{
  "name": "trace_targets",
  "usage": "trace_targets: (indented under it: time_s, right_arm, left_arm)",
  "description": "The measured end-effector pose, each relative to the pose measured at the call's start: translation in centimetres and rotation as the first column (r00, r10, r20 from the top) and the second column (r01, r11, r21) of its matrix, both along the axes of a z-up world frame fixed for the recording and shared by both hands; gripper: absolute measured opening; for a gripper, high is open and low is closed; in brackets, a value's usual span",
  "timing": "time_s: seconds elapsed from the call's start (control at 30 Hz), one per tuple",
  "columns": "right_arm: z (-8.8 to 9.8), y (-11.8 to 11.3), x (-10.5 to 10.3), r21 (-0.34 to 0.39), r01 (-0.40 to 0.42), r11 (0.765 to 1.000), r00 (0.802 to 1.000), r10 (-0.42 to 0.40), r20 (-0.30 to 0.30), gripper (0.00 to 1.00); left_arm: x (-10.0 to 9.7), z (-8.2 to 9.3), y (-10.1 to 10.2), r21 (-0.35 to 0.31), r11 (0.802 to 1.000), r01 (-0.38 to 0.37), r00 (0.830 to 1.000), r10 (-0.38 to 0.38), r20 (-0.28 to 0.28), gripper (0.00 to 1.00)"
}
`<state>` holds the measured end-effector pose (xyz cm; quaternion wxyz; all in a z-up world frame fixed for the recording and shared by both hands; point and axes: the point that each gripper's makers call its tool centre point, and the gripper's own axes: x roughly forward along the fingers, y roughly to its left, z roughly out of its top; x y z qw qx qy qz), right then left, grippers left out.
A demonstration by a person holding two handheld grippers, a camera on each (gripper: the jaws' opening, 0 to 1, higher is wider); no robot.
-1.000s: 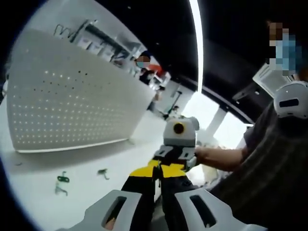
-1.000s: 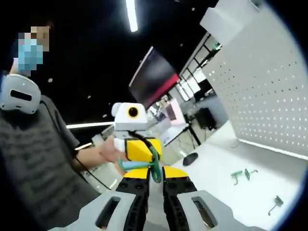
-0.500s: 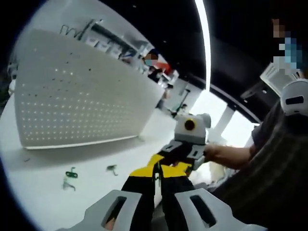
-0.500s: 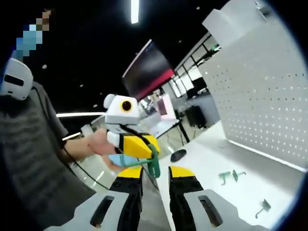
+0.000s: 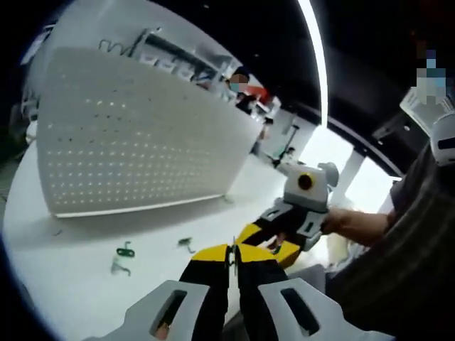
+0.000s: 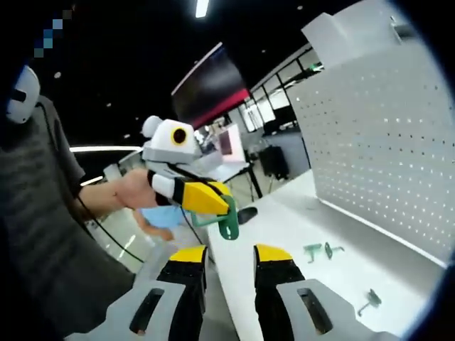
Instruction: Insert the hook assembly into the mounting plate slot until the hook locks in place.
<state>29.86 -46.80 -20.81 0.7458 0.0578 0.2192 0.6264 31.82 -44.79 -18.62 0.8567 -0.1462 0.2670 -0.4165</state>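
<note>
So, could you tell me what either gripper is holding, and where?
The left gripper pinches the green hook by its upper end; the right gripper is open, holding nothing.

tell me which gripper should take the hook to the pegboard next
Left, probably. The left gripper is shut on the green hook, while the right gripper is open and empty. The white pegboard stands ahead across the table.

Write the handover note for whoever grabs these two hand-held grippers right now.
Left hand-held gripper: shut on a green hook, held up in the air.
Right hand-held gripper: open, holding nothing.
White pegboard stands upright on the white table. Three spare hooks lie on the table in front of it.
Done: one hook picked up.
Left: carry it to the pegboard, push it into a slot until it locks.
</note>
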Motion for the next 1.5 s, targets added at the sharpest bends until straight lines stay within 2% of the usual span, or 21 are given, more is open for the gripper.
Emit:
trace_targets:
  time_s: [0.2,0.3,0.4,0.57,0.6,0.63,0.7,0.73,0.8,0.9,1.0,1.13,1.27,1.33,1.47,1.5]
  right_arm:
    - [0.0,-0.2,0.9,-0.04,0.052,0.998,0.998,-0.051,0.033,0.29]
    - [0.0,-0.5,1.6,-0.054,0.099,0.994,0.992,-0.095,0.079,0.35]
    - [-0.3,-0.7,1.6,-0.08,0.105,0.991,0.992,-0.099,0.077,0.35]
    - [-0.5,-1.2,1.5,-0.139,0.119,0.983,0.987,-0.102,0.126,0.34]
    - [-0.5,-1.2,1.5,-0.14,0.122,0.983,0.986,-0.104,0.128,0.34]
    - [-0.4,-1.3,1.6,-0.139,0.127,0.982,0.986,-0.11,0.124,0.34]
    - [-0.2,-1.3,1.4,-0.126,0.137,0.982,0.989,-0.128,0.078,0.34]
    - [0.2,-1.2,1.2,-0.104,0.141,0.985,0.989,-0.136,0.053,0.34]
    - [0.8,-1.2,1.1,-0.088,0.162,0.983,0.986,-0.158,0.048,0.34]
    - [1.2,-1.0,0.9,-0.093,0.171,0.981,0.984,-0.165,0.065,0.34]
    - [1.3,-0.9,0.8,-0.098,0.169,0.981,0.984,-0.161,0.078,0.34]
    - [0.9,-0.7,0.8,-0.114,0.183,0.977,0.981,-0.174,0.086,0.34]
    - [0.6,-0.2,0.3,-0.146,0.173,0.974,0.982,-0.16,0.096,0.33]
    - [0.6,0.0,0.2,-0.168,0.164,0.972,0.981,-0.142,0.133,0.33]
    - [0.2,0.2,0.2,-0.22,0.163,0.962,0.973,-0.12,0.197,0.32]
    - [0.1,0.2,0.1,-0.221,0.163,0.961,0.973,-0.12,0.195,0.31]
  left_arm:
    - [0.6,-1.5,1.4,0.062,0.996,-0.07,0.996,0.073,-0.045,0.02]
    - [0.6,-2.1,1.7,0.085,0.993,-0.079,0.995,0.084,-0.06,0.02]
    - [0.7,-2.8,2.1,0.116,0.989,-0.092,0.992,0.101,-0.07,0.02]
    - [0.9,-3.7,2.6,0.151,0.981,-0.122,0.986,0.137,-0.093,0.02]
    - [1.1,-3.9,2.9,0.184,0.974,-0.129,0.986,0.146,-0.08,0.02]
    - [1.3,-4.4,3.5,0.252,0.958,-0.139,0.987,0.155,-0.041,0.02]
    - [1.3,-5.0,3.9,0.32,0.937,-0.139,0.988,0.155,-0.024,0.02]
    - [1.2,-5.0,3.4,0.3,0.944,-0.137,0.988,0.153,-0.03,0.02]
    - [1.1,-5.0,3.3,0.28,0.95,-0.14,0.986,0.159,-0.047,0.02]
    - [1.1,-5.6,3.5,0.307,0.941,-0.144,0.985,0.165,-0.046,0.02]
    - [1.0,-5.4,3.1,0.245,0.956,-0.158,0.98,0.183,-0.081,0.02]
    - [1.2,-5.8,3.5,0.268,0.947,-0.175,0.976,0.204,-0.082,0.02]
    - [1.1,-5.6,3.2,0.266,0.948,-0.176,0.975,0.205,-0.084,0.02]
    - [1.1,-5.6,3.1,0.292,0.94,-0.175,0.977,0.202,-0.065,0.02]
    - [1.2,-5.0,2.3,0.262,0.949,-0.177,0.978,0.199,-0.063,0.02]
    - [1.3,-4.9,2.0,0.259,0.949,-0.178,0.978,0.199,-0.059,0.03]
